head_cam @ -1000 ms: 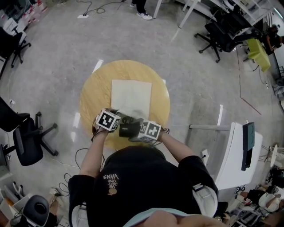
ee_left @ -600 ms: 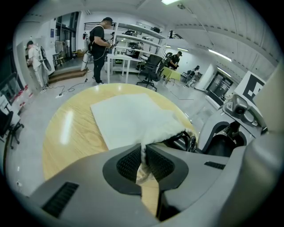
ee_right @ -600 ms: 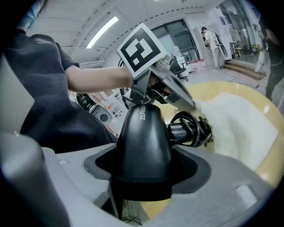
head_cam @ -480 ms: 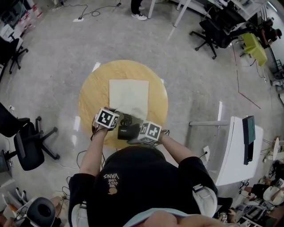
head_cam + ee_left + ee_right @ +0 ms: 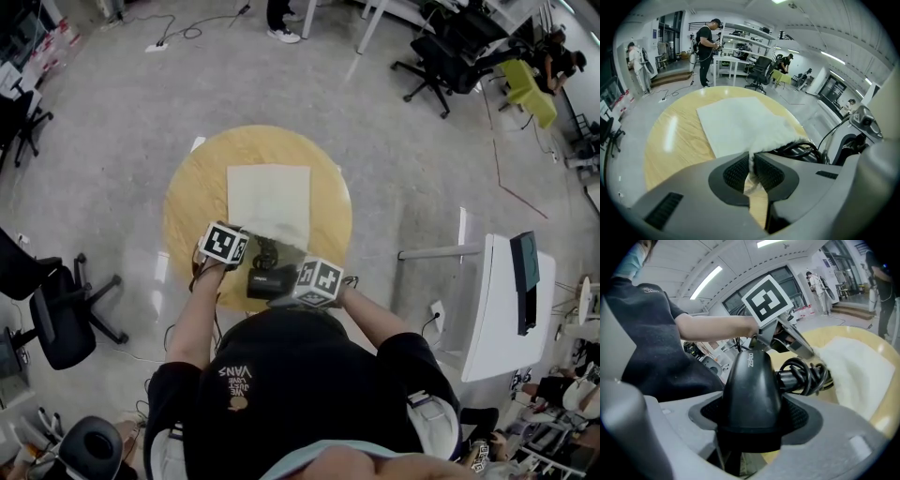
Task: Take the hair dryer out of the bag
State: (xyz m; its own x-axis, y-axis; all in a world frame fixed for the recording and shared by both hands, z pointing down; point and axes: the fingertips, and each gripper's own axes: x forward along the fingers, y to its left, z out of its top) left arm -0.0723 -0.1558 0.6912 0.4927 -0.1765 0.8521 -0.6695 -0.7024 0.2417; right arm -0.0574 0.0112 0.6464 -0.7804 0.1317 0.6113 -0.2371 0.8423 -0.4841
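A white cloth bag [image 5: 270, 199] lies flat on the round wooden table [image 5: 192, 202]; it also fills the middle of the left gripper view as the bag [image 5: 740, 124]. My left gripper [image 5: 751, 172] is shut on the bag's near edge. The black hair dryer [image 5: 751, 390] sits between the jaws of my right gripper [image 5: 752, 420], which is shut on its body. In the head view the dryer [image 5: 269, 280] is outside the bag, at the table's near edge beside the right gripper [image 5: 292, 281]. Its coiled black cord [image 5: 808, 374] trails toward the bag's mouth. The left gripper [image 5: 236, 258] is just to the left.
Black office chairs [image 5: 37, 309] stand left of the table. A white desk with a monitor [image 5: 506, 300] is on the right. More chairs [image 5: 441, 56] and a standing person's feet [image 5: 279, 23] are at the far side. Grey floor surrounds the table.
The right gripper has drawn the hair dryer a little toward me and away from the bag. The left gripper has stayed put on the bag's edge.
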